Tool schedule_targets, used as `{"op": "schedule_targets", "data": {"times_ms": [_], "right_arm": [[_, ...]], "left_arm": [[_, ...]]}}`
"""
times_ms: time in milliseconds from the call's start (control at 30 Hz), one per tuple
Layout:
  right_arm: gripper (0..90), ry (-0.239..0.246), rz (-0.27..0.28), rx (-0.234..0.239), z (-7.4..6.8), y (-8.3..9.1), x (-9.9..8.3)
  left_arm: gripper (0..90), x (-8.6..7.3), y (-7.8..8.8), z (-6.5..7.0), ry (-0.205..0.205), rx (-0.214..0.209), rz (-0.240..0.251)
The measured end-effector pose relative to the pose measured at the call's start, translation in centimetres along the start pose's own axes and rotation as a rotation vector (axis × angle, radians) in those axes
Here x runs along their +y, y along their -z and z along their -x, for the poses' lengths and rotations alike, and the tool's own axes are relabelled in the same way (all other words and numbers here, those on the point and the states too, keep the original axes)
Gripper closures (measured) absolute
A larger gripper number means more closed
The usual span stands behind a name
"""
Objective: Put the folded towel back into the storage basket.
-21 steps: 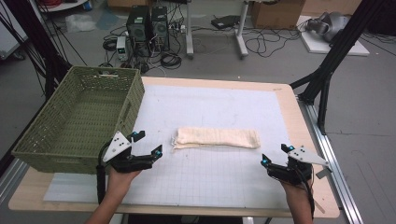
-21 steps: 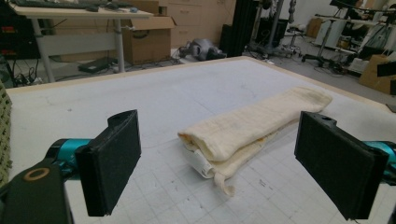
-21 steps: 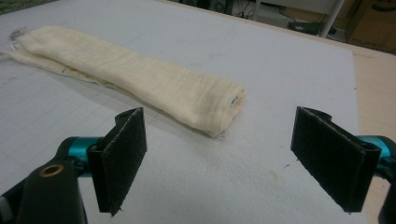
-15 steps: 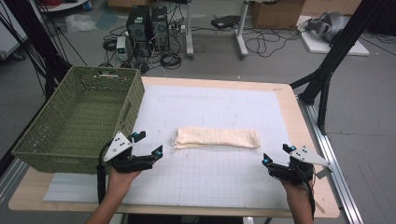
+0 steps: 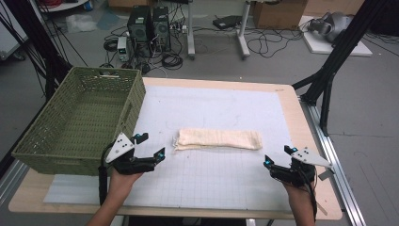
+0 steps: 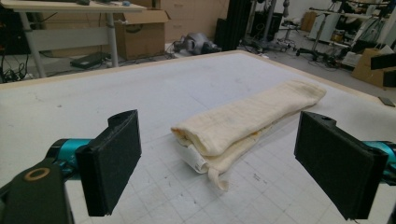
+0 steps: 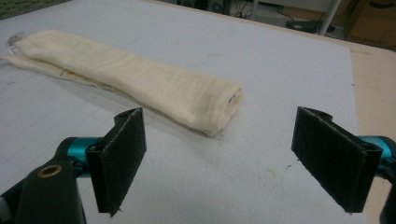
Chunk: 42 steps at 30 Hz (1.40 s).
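Observation:
A folded cream towel (image 5: 219, 139) lies lengthwise across the middle of the white gridded mat (image 5: 211, 113). My left gripper (image 5: 149, 145) hovers open just off the towel's left end, nothing between its pads. In the left gripper view the towel (image 6: 247, 119) lies ahead between the two black pads (image 6: 112, 163), a white label at its near end. My right gripper (image 5: 278, 157) stands open at the front right, a little short of the towel's right end. In the right gripper view the towel (image 7: 135, 77) stretches away to the upper left beyond the pads (image 7: 119, 156).
A green woven basket (image 5: 77, 120) stands at the table's left side, close beside my left hand. The wooden table edge (image 5: 310, 141) runs along the right, with a black stand (image 5: 329, 70) past it. Computers and cables sit on the floor behind.
My right gripper has slid slightly toward the front edge. The left gripper and the towel have stayed put.

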State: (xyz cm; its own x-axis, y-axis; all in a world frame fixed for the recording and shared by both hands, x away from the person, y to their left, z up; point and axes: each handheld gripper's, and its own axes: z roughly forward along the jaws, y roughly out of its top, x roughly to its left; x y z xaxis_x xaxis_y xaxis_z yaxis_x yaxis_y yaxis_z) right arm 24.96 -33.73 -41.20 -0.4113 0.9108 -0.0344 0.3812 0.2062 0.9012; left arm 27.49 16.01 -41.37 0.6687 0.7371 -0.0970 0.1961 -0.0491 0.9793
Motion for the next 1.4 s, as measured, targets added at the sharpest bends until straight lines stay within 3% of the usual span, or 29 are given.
{"op": "schedule_targets", "data": {"times_ms": [533, 900, 1167, 1233, 1400], "right_arm": [[16.4, 0.010, -0.005, 0.006, -0.1, -0.2, 0.0], [16.4, 0.006, -0.006, 0.005, 0.0, -0.1, -0.1], [16.4, 0.007, -0.005, 0.007, -0.1, -0.2, -0.1], [16.4, 0.008, -0.008, 0.009, -0.2, -0.2, -0.1], [16.4, 0.012, -0.012, 0.008, -0.1, -0.2, -0.1]], "left_arm": [[15.3, 0.3, -0.2, 0.3, 0.003, -0.009, 0.002], [15.1, 1.6, -0.8, 0.0, 0.002, -0.004, -0.018], [16.0, 3.7, -2.3, -1.3, 0.011, -0.005, -0.051], [17.2, 3.9, -2.9, -1.7, 0.028, -0.013, -0.065], [18.0, 4.3, -4.3, -1.9, 0.024, -0.005, -0.104]]}}
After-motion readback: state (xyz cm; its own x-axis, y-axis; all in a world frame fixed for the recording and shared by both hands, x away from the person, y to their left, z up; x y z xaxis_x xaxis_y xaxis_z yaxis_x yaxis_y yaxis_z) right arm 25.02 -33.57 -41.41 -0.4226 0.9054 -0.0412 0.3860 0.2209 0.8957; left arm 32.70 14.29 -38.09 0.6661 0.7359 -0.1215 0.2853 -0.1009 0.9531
